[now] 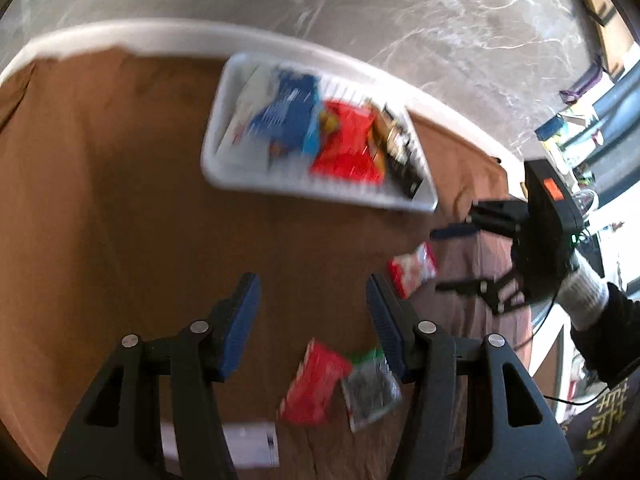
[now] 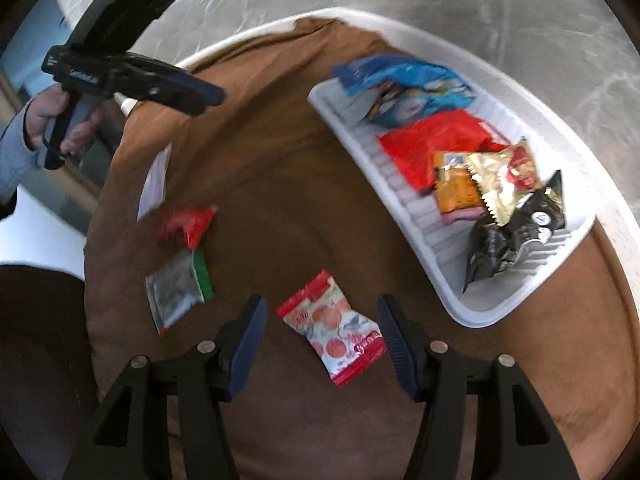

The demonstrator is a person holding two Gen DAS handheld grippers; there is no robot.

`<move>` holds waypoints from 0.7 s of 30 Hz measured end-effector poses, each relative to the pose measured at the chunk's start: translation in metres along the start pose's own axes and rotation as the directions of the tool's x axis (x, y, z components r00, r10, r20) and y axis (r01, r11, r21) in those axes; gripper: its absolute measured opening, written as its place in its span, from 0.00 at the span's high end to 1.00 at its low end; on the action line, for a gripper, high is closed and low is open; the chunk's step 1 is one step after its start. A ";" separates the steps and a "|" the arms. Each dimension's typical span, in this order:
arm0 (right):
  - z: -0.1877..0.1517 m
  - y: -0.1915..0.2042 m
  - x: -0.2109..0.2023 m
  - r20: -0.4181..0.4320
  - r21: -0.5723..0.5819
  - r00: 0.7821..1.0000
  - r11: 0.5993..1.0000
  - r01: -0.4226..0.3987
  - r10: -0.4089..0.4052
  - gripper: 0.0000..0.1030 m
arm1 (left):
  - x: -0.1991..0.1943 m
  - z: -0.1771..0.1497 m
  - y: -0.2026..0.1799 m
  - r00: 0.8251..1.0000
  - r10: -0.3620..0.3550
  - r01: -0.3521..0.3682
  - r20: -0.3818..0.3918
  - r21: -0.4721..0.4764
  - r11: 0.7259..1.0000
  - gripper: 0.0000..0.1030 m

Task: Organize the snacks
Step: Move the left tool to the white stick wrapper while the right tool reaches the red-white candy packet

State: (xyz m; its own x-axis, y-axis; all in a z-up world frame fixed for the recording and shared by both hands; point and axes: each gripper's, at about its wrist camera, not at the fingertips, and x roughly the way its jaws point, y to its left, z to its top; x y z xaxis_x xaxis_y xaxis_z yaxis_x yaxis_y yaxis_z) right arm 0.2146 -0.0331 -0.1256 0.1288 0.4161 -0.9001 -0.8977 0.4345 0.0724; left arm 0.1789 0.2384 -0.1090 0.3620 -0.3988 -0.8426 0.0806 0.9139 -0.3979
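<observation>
A: Where do the snacks stand?

B: Most lie in the white tray point(image 2: 472, 312), at one to three o'clock in the right wrist view: a blue bag point(image 2: 404, 88), a red bag point(image 2: 432, 144), an orange packet point(image 2: 456, 188), a gold one point(image 2: 508, 176) and a black one point(image 2: 508, 240). Three are loose on the brown cloth point(image 2: 280, 200): a peach candy packet point(image 2: 334, 330), a green-edged packet point(image 2: 178, 290) and a small red one point(image 2: 188, 222).

A: And the grippers?

B: The right gripper point(image 2: 320, 344) is spread, nothing held; the peach packet lies between its fingers, untouched. The left gripper point(image 1: 312, 332) is likewise released and empty, above the red packet point(image 1: 314, 384) and the green-edged one point(image 1: 370, 388) at six o'clock.

A: How should the right one pick well?

B: Probably by dropping straight down and pinching the packet across its narrow width, not its crimped ends, so it hangs flat for the carry.

A: Room to move?

B: The cloth between packet and tray is bare. The tray's near rim stands raised, so the packet should clear it. Free space looks best at the tray's near end, below the black packet. The table edge point(image 2: 560, 120) runs just behind the tray.
</observation>
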 end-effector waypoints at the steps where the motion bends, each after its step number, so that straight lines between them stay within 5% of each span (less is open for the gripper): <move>1: 0.000 -0.001 0.003 -0.013 -0.028 1.000 1.000 0.011 -0.011 0.41 | -0.002 -0.011 0.004 1.000 0.007 -0.007 -0.008 -0.024 1.000 0.48; 16: 0.004 0.005 0.040 -0.148 -0.233 0.989 0.972 -0.039 0.004 0.41 | -0.034 -0.111 0.043 0.997 0.061 -0.074 -0.055 -0.272 0.959 0.44; 21: 0.010 0.009 0.042 -0.150 -0.259 0.989 0.965 -0.040 0.001 0.41 | -0.043 -0.130 0.053 0.995 0.071 -0.093 -0.072 -0.370 0.925 0.44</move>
State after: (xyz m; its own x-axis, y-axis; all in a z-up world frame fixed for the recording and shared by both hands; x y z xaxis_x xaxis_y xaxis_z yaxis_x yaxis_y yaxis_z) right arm 0.2157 -0.0042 -0.1584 0.0631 0.2922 -0.9543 -0.9807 0.1954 -0.0050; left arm 0.0467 0.2940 -0.1416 0.2989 -0.3371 -0.8928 -0.3023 0.8539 -0.4236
